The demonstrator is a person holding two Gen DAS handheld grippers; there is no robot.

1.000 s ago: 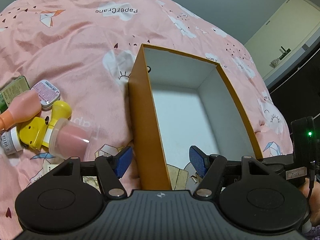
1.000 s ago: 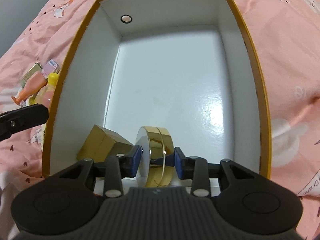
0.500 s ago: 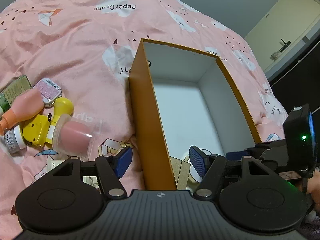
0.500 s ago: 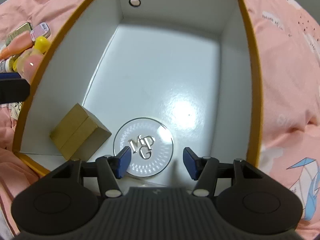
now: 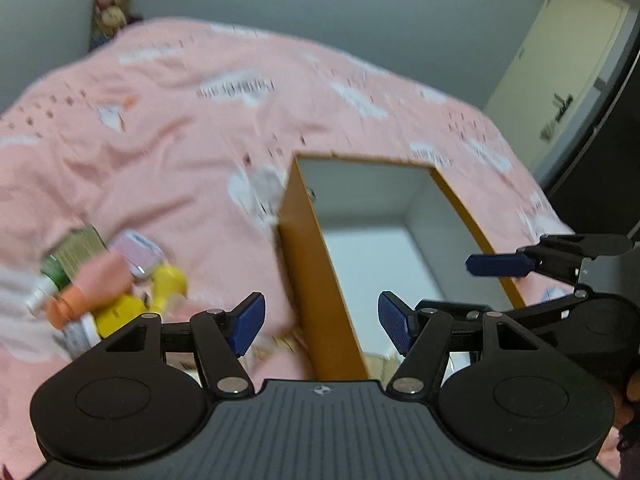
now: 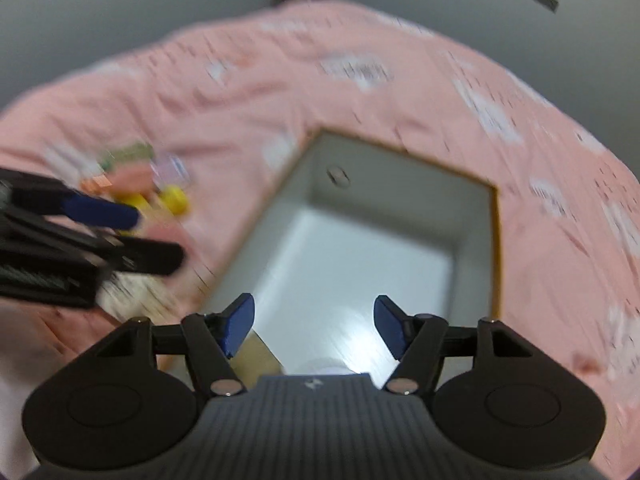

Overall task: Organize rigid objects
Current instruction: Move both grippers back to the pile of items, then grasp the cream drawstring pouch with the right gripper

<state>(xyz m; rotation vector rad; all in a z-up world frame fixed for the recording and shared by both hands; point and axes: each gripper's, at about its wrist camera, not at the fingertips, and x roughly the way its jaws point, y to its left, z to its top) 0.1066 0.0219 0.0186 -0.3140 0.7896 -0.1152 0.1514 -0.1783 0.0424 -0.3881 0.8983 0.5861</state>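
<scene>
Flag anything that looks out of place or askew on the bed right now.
Nothing looks damaged or spilled. The loose items lie in a jumbled heap on the pink bedspread, left of the orange box. Both views are motion-blurred, so fine detail is unreadable.

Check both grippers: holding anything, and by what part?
Nothing held. Left gripper and right gripper both have open, empty jaws above the orange cardboard box.
</scene>
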